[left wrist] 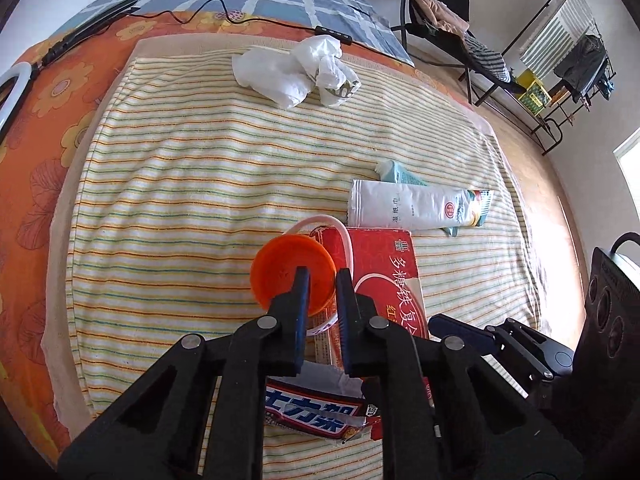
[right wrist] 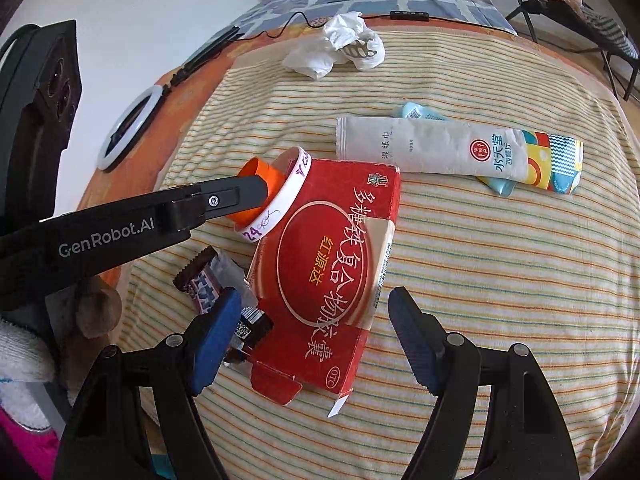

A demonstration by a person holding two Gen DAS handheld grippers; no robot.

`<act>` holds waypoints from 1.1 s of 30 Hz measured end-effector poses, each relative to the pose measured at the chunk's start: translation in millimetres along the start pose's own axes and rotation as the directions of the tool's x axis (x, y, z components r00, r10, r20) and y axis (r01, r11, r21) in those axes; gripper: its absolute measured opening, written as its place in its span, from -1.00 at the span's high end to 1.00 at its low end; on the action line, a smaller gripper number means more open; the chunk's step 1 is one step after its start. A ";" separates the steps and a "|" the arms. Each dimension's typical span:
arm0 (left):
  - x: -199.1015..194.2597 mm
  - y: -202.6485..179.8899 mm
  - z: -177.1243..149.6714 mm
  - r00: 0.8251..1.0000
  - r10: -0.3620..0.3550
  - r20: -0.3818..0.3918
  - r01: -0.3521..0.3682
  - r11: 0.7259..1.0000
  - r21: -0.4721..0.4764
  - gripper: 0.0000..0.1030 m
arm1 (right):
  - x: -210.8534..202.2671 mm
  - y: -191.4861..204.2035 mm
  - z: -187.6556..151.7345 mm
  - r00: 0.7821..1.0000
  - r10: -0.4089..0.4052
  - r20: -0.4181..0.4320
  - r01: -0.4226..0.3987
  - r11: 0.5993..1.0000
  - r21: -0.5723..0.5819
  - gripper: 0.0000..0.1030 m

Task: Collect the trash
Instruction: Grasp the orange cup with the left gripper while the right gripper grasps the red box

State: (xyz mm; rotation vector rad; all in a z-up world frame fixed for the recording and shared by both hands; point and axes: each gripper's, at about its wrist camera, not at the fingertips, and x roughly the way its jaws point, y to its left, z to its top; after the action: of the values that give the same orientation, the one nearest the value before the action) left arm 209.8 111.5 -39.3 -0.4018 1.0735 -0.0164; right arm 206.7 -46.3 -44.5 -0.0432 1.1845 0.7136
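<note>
Nearest, the right hand-held gripper [right wrist: 314, 334] hangs wide apart over the near end of one red box [right wrist: 332, 268], gripping nothing. The box lies flat on the bed, long axis running away from me. Beside its near left corner sits one torn candy wrapper [right wrist: 208, 276]. The left hand-held gripper [left wrist: 323, 284] is nearly closed, its pads pinching the rim of one orange cap [left wrist: 290, 270], which a white wristband [right wrist: 280, 200] circles. Farther off, one white sachet [right wrist: 432, 144] lies crosswise. Beyond it, crumpled white tissue [left wrist: 294, 70] rests on the striped towel [left wrist: 180, 184] covering the bed.
</note>
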 end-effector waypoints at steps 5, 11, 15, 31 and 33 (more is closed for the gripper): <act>0.5 3.4 3.0 1.000 -0.014 0.014 0.014 1.000 0.002 0.83 | 10.1 -0.2 8.1 1.000 -0.020 -0.001 0.020 1.000 0.023 -0.47; -5.1 7.6 8.1 0.999 -0.009 0.040 0.009 1.000 -0.004 0.89 | 22.8 4.8 12.6 0.999 -0.044 -0.014 0.045 0.999 0.019 -0.47; -10.4 13.9 9.3 0.999 -0.008 0.053 0.009 1.000 -0.024 0.89 | 26.4 8.5 16.4 0.998 -0.067 0.000 0.067 0.998 0.003 -0.53; -19.7 27.5 10.7 0.996 0.007 0.084 -0.002 0.998 -0.061 0.91 | 25.8 20.5 19.0 0.994 -0.113 -0.006 0.113 0.992 -0.063 -0.54; -20.8 31.3 11.8 0.996 0.013 0.088 -0.006 0.997 -0.070 0.91 | 29.0 30.4 16.5 0.991 -0.133 0.003 0.133 0.986 -0.102 -0.60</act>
State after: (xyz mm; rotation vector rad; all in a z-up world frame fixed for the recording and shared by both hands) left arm 204.2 148.5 -27.0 -0.4566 0.9906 0.0473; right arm 209.7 -2.0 -52.7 -0.2076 1.1367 0.6558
